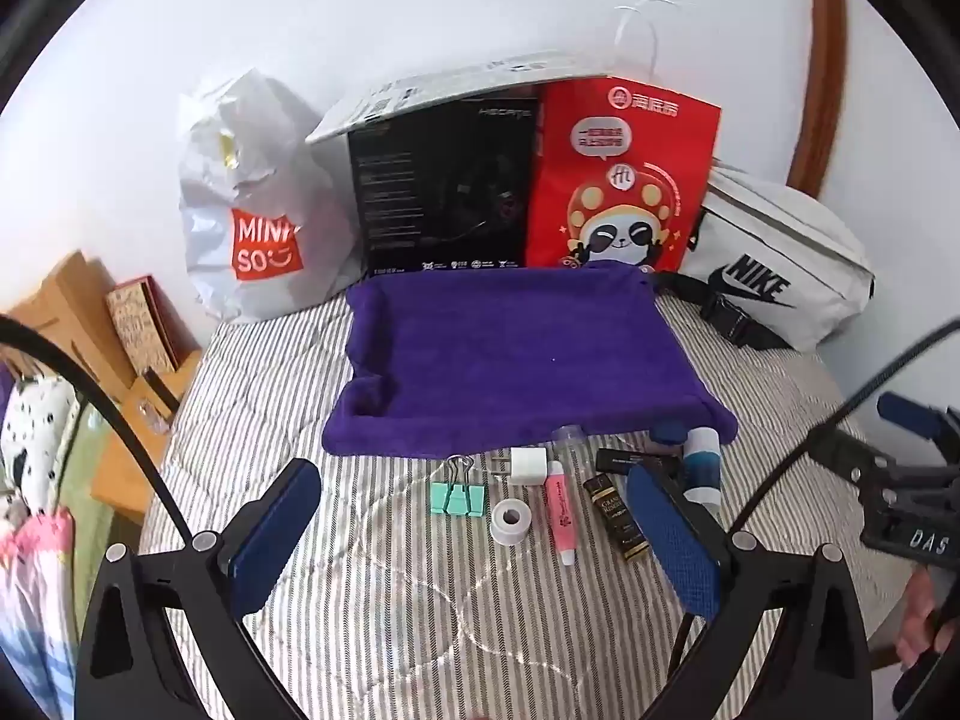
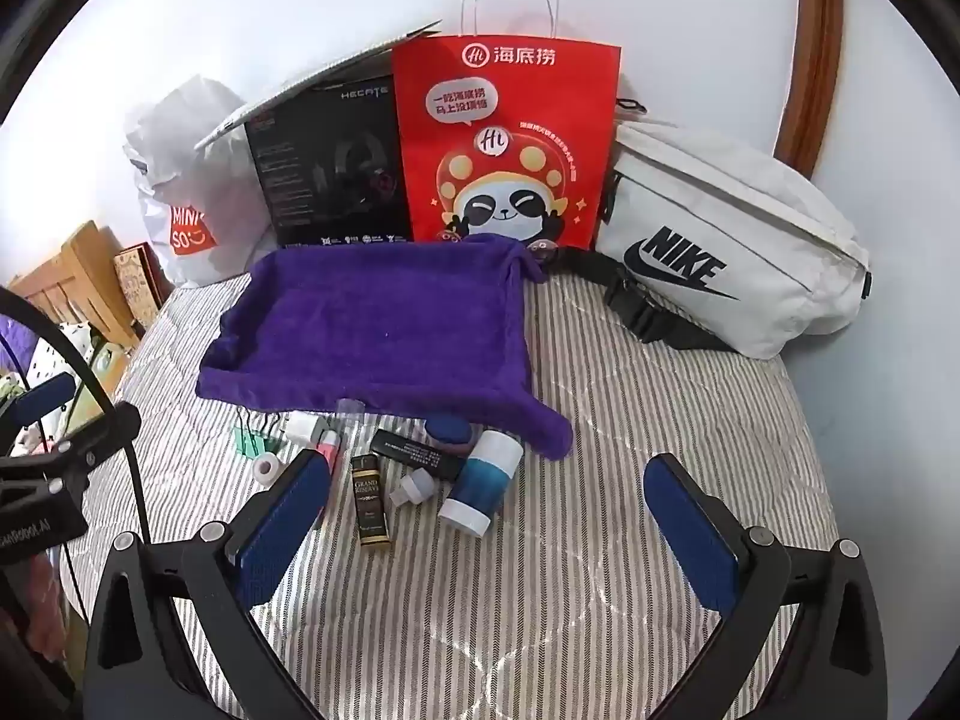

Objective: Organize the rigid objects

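Several small items lie beside purple towel tray, outside it.

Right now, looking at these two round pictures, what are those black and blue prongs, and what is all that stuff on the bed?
There is no robot here: a person holds a tool in each hand. Each round picture comes from a camera on one tool, looking along its two blue-padded fingers. The left hand-held gripper is open and holds nothing; so is the right hand-held gripper. Both hang over a striped bedcover. On it lies a purple towel-lined tray, with nothing on it. In front of it lie small things: a green binder clip, a white charger plug, a roll of white tape, a pink tube, a dark Grand Reserve box and a blue and white bottle. Bags lean against the wall.
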The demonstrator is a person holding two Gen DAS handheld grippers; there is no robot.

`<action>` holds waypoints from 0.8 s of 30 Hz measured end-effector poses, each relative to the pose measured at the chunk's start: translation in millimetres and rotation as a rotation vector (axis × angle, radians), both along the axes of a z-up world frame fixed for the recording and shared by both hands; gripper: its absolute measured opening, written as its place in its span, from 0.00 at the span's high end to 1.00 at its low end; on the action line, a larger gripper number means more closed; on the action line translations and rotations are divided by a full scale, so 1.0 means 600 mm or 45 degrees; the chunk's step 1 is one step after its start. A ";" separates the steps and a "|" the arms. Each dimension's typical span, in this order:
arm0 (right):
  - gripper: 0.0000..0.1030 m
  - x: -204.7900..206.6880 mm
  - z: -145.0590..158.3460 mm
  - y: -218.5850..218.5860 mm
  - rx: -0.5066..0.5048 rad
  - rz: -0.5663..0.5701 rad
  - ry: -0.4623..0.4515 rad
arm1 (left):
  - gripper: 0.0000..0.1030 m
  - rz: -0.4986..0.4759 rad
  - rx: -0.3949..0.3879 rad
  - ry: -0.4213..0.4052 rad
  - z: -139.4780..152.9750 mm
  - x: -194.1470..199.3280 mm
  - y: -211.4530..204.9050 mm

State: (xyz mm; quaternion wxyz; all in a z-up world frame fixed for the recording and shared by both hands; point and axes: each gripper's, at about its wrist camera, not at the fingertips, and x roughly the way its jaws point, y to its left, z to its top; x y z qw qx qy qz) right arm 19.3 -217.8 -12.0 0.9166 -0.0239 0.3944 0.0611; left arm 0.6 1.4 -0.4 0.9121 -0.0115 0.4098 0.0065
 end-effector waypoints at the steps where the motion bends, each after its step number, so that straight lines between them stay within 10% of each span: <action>1: 0.00 -0.001 -0.001 0.000 -0.001 0.001 -0.002 | 0.00 0.005 -0.007 -0.001 0.000 0.000 0.003; 24: 0.00 -0.017 0.016 -0.003 0.007 -0.011 -0.021 | 0.00 -0.035 -0.002 -0.052 0.028 -0.021 -0.002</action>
